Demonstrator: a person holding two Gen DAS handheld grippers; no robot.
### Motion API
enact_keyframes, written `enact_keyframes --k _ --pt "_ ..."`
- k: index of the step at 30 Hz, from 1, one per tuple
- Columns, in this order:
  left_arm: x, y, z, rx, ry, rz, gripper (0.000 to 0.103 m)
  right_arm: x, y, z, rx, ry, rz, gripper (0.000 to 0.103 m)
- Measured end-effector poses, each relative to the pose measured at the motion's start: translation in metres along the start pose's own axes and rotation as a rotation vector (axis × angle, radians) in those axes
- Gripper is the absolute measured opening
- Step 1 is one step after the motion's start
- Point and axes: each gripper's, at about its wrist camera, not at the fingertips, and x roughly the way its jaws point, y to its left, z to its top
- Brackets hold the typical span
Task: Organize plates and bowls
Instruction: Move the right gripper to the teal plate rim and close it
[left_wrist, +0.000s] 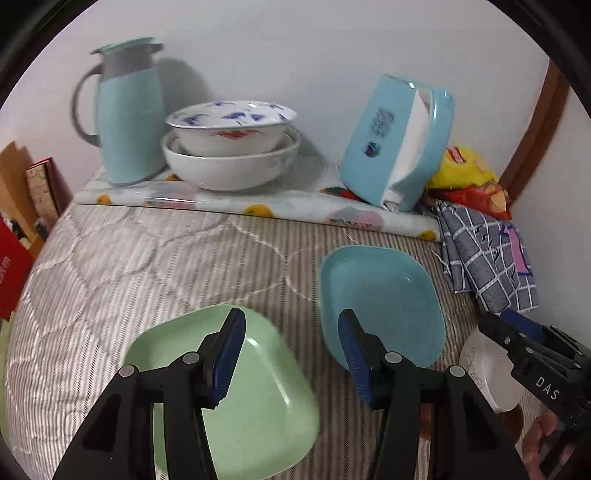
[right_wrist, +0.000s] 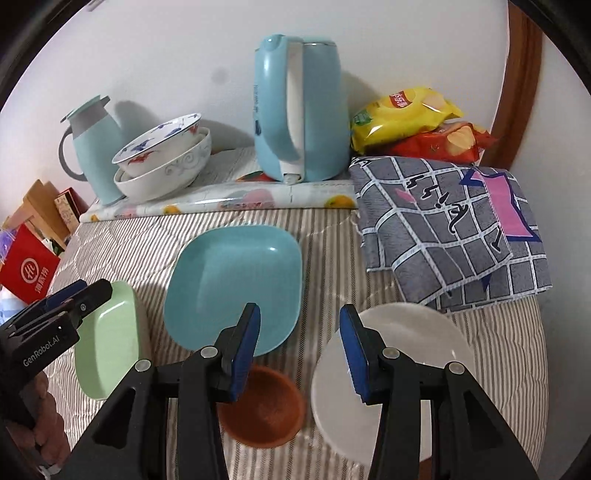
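A green square plate (left_wrist: 251, 391) (right_wrist: 107, 339) and a blue square plate (left_wrist: 384, 299) (right_wrist: 236, 284) lie side by side on the striped cloth. A small brown bowl (right_wrist: 264, 406) and a white round plate (right_wrist: 399, 365) lie nearer in the right wrist view. Two white bowls are stacked at the back: a blue-patterned bowl (left_wrist: 231, 127) (right_wrist: 162, 144) inside a larger white bowl (left_wrist: 229, 166) (right_wrist: 166, 173). My left gripper (left_wrist: 291, 356) is open and empty above the green and blue plates. My right gripper (right_wrist: 299, 349) is open and empty above the brown bowl and white plate.
A light-blue thermos jug (left_wrist: 127, 110) (right_wrist: 96, 147) and a blue electric kettle (left_wrist: 399, 140) (right_wrist: 299, 107) stand at the back on a fruit-print mat (right_wrist: 229, 201). Snack bags (right_wrist: 410, 122) and a grey checked cloth (right_wrist: 454, 229) lie to the right. Red boxes (right_wrist: 27, 269) stand left.
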Motion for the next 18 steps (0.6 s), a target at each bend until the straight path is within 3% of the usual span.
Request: enact_keyframes --k 18 --pt "0.068 -0.024 0.019 0.053 0.091 0.020 0.050 0.066 0.005 0.029 0.010 0.089 0.035 0.043"
